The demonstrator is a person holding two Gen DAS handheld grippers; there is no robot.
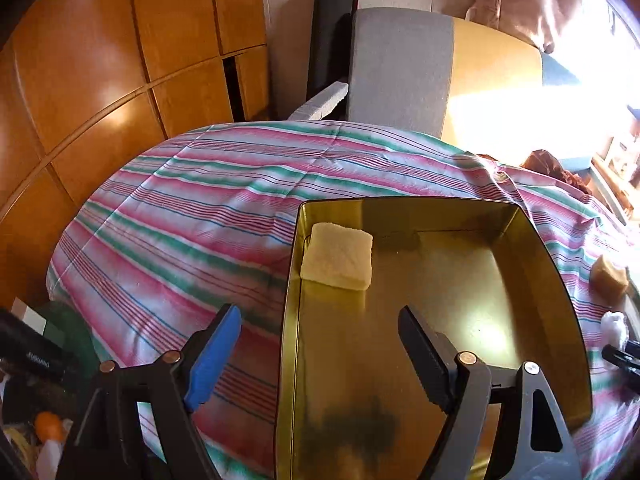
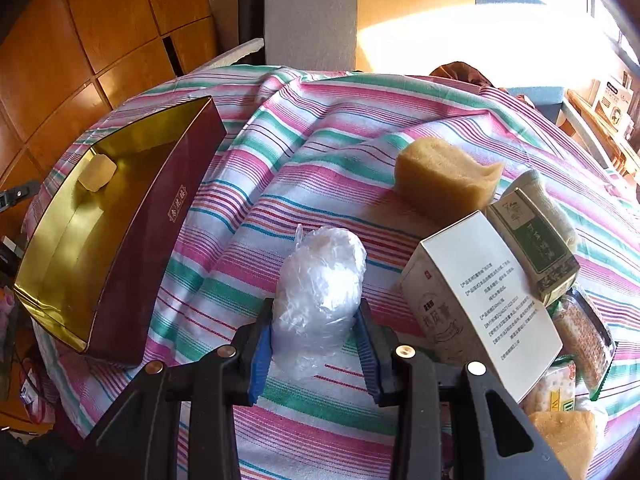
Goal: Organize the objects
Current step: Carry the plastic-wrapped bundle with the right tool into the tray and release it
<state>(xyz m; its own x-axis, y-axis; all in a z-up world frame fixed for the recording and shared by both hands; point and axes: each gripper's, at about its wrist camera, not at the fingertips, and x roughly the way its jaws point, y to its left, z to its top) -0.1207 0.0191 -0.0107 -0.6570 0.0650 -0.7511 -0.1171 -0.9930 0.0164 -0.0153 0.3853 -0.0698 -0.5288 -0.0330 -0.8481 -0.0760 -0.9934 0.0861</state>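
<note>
left gripper: wide apart, holds nothing, over tin | right gripper: squeezing bag on cloth | yellow sponge: in tin's far corner

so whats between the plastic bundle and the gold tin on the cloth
Nothing. In the right wrist view only bare striped cloth lies between the plastic-wrapped bundle, held in the right gripper, and the tin.
</note>
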